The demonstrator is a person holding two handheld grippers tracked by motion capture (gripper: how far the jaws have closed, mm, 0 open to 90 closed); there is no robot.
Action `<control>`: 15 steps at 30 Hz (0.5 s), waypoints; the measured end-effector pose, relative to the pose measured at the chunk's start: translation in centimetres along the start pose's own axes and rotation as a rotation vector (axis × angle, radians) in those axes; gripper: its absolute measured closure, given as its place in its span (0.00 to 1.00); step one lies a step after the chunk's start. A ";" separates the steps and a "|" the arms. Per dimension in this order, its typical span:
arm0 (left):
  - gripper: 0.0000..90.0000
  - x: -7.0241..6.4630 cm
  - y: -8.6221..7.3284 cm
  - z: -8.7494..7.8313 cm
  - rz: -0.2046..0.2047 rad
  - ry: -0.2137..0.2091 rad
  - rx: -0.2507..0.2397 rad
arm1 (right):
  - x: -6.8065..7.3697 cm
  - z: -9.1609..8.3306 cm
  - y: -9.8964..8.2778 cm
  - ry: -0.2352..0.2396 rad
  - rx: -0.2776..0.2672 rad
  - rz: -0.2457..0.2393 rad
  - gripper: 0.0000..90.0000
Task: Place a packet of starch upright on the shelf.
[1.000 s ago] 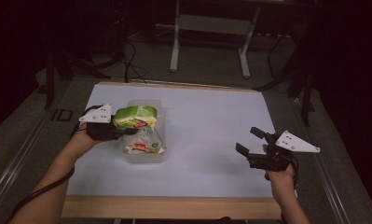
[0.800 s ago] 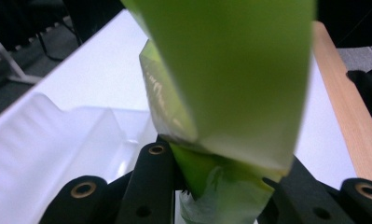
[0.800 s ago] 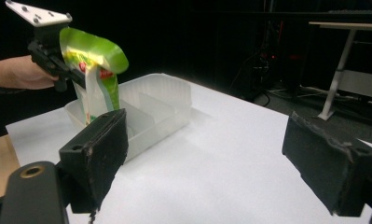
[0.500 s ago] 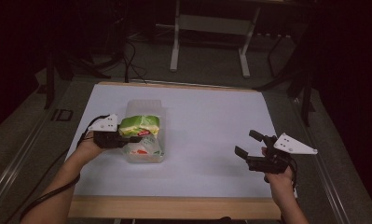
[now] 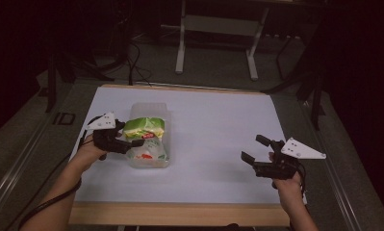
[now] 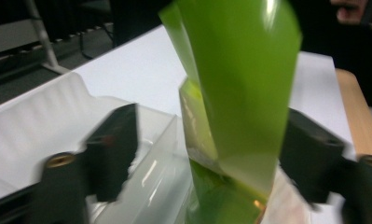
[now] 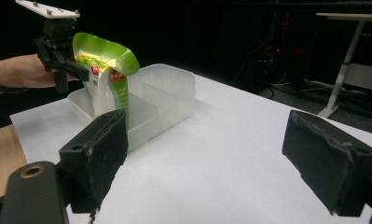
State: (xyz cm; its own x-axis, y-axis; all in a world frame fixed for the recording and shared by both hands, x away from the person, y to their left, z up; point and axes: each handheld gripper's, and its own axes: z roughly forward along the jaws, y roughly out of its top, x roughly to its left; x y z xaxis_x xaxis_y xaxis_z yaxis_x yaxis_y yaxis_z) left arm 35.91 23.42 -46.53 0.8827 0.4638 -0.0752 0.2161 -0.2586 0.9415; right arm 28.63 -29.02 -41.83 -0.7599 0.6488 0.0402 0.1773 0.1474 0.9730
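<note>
Bag, green with a white lower part and red print, hangs between the jaws of our left gripper, which sits at the near end of a clear plastic bin on the left part of the white table. In the left gripper view the jaws stand apart on either side of the bag's green film, and we cannot tell whether they pinch it. From the right gripper view the bag stands upright with its bottom inside the bin, its top curling over beside the left gripper. Our left hand holds that gripper from the table's left edge. Our right gripper hovers well apart from the bin, near the right edge, jaws spread wide with nothing between them; our right hand grips it from below. Beyond the table stand a white frame's legs and cables on a dark floor.
</note>
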 end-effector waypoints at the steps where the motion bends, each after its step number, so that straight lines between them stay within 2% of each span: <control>1: 0.16 0.0 0.1 -0.1 -0.024 0.002 -0.011 | 0.0 0.0 0.0 0.000 -0.001 -0.002 0.16; 2: 0.10 0.0 0.2 -0.3 -0.030 0.012 -0.003 | 0.0 0.0 0.0 0.000 -0.003 -0.001 0.16; 4: 0.02 -0.4 0.5 -0.9 -0.037 0.070 0.012 | 0.0 -0.1 0.0 0.001 0.000 -0.001 0.16; 5: 0.02 -0.4 0.5 -0.9 -0.037 0.070 0.012 | 0.0 -0.1 0.0 0.001 0.000 -0.001 0.16; 9: 0.01 -1.1 0.8 -1.8 -0.077 0.127 0.018 | 0.1 -0.2 0.1 0.003 0.002 -0.005 0.16; 10: 0.01 -1.7 0.8 -2.2 -0.080 0.150 0.010 | 0.0 -0.3 0.1 0.004 0.002 -0.003 0.16; 11: 0.00 -1.7 0.8 -2.2 -0.080 0.150 0.010 | 0.0 -0.3 0.1 0.004 0.002 -0.003 0.16; 15: 0.00 -3.1 0.9 -2.9 -0.079 0.189 -0.003 | 0.0 -0.5 0.0 0.001 -0.001 0.000 0.16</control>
State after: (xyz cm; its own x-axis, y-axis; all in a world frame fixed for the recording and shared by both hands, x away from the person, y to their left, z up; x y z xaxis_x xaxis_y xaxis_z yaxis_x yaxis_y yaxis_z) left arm 32.13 24.21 -44.44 0.7693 0.6331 -0.0860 0.2798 -0.2129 0.9362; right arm 28.36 -29.40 -41.76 -0.7606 0.6480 0.0402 0.1763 0.1466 0.9734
